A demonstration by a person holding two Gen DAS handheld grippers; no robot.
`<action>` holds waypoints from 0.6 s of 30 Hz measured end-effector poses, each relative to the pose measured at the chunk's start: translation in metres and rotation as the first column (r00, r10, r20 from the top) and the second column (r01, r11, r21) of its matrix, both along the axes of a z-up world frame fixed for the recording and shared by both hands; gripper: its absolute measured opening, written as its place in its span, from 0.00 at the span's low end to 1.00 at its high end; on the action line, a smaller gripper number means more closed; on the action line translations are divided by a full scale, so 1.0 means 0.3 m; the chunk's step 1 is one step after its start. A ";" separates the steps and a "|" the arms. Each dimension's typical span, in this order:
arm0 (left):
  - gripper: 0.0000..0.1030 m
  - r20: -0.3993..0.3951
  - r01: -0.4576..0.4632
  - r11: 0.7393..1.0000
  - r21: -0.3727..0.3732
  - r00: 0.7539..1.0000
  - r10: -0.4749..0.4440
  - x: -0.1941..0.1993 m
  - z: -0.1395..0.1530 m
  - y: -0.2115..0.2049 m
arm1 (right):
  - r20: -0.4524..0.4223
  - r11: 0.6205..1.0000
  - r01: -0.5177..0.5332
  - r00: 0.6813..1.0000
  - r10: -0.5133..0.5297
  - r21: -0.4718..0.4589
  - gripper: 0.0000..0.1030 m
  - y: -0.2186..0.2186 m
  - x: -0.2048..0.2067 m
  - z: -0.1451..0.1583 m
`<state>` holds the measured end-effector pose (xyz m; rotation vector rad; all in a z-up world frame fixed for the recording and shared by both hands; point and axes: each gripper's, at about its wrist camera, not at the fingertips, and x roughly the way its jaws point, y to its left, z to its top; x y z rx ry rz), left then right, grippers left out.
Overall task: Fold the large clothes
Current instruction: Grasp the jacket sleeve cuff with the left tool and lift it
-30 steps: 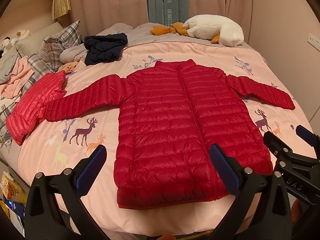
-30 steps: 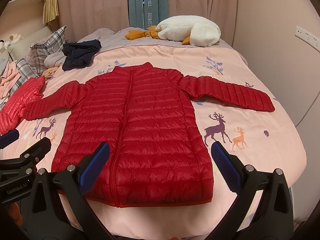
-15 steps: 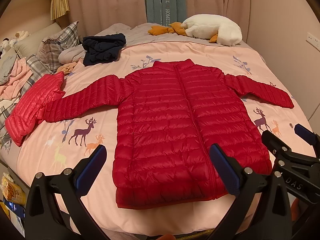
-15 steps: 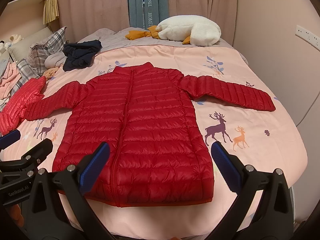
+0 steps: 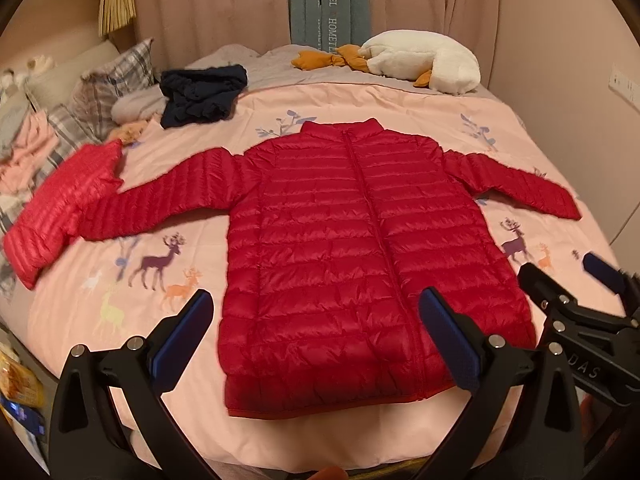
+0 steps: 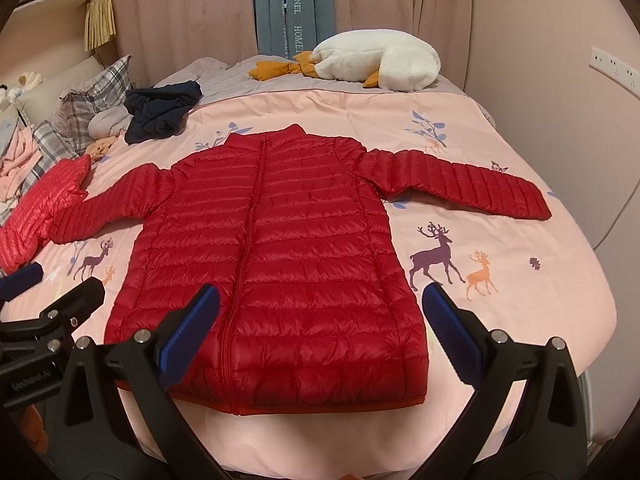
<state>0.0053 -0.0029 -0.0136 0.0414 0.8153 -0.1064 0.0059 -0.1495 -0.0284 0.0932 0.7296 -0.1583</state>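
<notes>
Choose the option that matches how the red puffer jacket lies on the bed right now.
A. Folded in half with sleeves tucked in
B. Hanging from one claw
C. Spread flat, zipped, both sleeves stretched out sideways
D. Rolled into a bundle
C: the red puffer jacket lies flat on the bed, zipped, sleeves out; neither open claw touches it.

Red jacket (image 6: 280, 264) flat on bed (image 6: 520, 280); right claw (image 6: 320, 332) spread.

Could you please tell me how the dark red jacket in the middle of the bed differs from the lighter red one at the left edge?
The dark red jacket lies flat with sleeves spread; the lighter red jacket is bunched up. The first is deep crimson, the second coral. Both are quilted puffer garments.
</notes>
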 end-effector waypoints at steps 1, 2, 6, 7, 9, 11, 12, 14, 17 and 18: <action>0.99 -0.010 0.001 0.999 -0.035 1.000 -0.001 0.006 -0.006 0.017 | 0.011 0.999 -0.010 1.000 0.009 0.042 0.98 -0.013 -0.001 -0.001; 0.99 -0.022 0.003 0.997 -0.077 1.000 -0.004 0.016 -0.013 0.037 | 0.026 0.996 -0.026 0.999 0.023 0.089 0.98 -0.024 -0.004 -0.002; 0.99 -0.065 0.012 0.932 -0.361 0.997 -0.038 0.068 -0.071 0.181 | 0.129 0.941 -0.127 0.988 0.090 0.315 0.98 -0.083 -0.005 -0.008; 0.99 -0.071 -0.007 0.910 -0.414 0.997 -0.024 0.083 -0.088 0.212 | 0.153 0.927 -0.144 0.984 0.095 0.346 0.98 -0.093 -0.005 -0.009; 0.99 -0.074 -0.061 0.867 -0.495 0.997 0.028 0.118 -0.125 0.294 | 0.216 0.895 -0.192 0.970 0.112 0.401 0.98 -0.105 -0.001 -0.012; 0.99 -0.087 -0.127 0.832 -0.540 0.992 0.095 0.165 -0.171 0.395 | 0.262 0.862 -0.246 0.955 0.138 0.442 0.98 -0.111 0.013 -0.017; 0.99 -0.096 -0.152 0.811 -0.565 0.988 0.118 0.188 -0.193 0.442 | 0.268 0.850 -0.263 0.951 0.151 0.456 0.98 -0.112 0.020 -0.024; 0.99 -0.120 -0.216 0.742 -0.635 0.976 0.181 0.249 -0.256 0.575 | 0.285 0.812 -0.313 0.940 0.190 0.493 0.98 -0.109 0.042 -0.041; 0.99 -0.152 -0.313 0.667 -0.676 0.945 0.289 0.320 -0.324 0.750 | 0.308 0.771 -0.364 0.924 0.227 0.523 0.98 -0.101 0.075 -0.060; 0.99 -0.153 -0.343 0.651 -0.678 0.931 0.331 0.340 -0.340 0.802 | 0.320 0.762 -0.382 0.917 0.240 0.523 0.98 -0.097 0.083 -0.061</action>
